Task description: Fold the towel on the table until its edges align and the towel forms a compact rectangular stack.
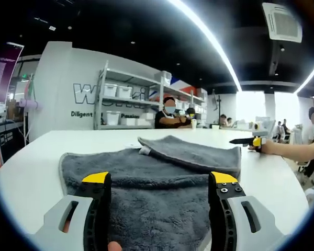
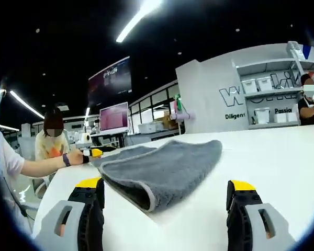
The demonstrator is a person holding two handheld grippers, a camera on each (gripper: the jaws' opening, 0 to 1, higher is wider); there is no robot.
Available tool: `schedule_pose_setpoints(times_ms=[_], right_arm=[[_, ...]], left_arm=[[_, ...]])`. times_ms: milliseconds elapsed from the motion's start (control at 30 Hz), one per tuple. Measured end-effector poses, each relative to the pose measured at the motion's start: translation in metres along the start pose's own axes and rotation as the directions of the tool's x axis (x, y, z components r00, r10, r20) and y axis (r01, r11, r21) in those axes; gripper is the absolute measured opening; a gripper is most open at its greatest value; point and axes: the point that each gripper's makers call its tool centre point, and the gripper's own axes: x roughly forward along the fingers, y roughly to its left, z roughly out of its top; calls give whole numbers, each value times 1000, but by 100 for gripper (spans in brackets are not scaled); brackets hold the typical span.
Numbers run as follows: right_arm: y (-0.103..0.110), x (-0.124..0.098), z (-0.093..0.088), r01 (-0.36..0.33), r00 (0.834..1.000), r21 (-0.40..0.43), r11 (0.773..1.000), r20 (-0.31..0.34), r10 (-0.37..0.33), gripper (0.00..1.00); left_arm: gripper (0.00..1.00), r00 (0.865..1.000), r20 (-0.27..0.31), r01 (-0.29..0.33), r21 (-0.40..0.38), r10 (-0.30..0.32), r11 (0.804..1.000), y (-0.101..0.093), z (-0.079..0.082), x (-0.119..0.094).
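In the left gripper view your left gripper (image 1: 159, 180) hovers with jaws spread and empty over the near part of the one grey towel (image 1: 146, 178), which lies on the white table (image 1: 36, 162) with its far right corner already folded over. The other gripper (image 1: 246, 141) sits beyond the towel's right edge. In the right gripper view your right gripper (image 2: 166, 191) is likewise spread and holding nothing, just short of the towel's (image 2: 162, 164) doubled edge. Pinch only one layer there and the fold will likely slide crooked, leaving edges misaligned. Count: one towel, two grippers.
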Motion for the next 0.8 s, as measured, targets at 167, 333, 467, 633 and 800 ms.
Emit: schedule_pose_setpoints(times_ms=[167, 333, 467, 633, 800], right_arm=[[6, 1, -3, -19, 1000, -9, 1000, -12, 19, 99], [6, 1, -4, -17, 1000, -7, 1000, -18, 17, 99], [9, 1, -8, -20, 999, -26, 999, -46, 19, 99], [10, 1, -9, -22, 999, -29, 999, -49, 21, 99], [11, 0, -8, -23, 999, -26, 999, -42, 22, 99]], left_arm=[[75, 1000, 2, -10, 0, 10, 1000, 2, 1, -3], [75, 1000, 8, -16, -4, 16, 1000, 3, 2, -4], [75, 1000, 9, -11, 0, 11, 1000, 2, 2, -3], [75, 1000, 11, -10, -2, 10, 1000, 0, 2, -4], [75, 1000, 8, -10, 1, 10, 1000, -1, 2, -3]])
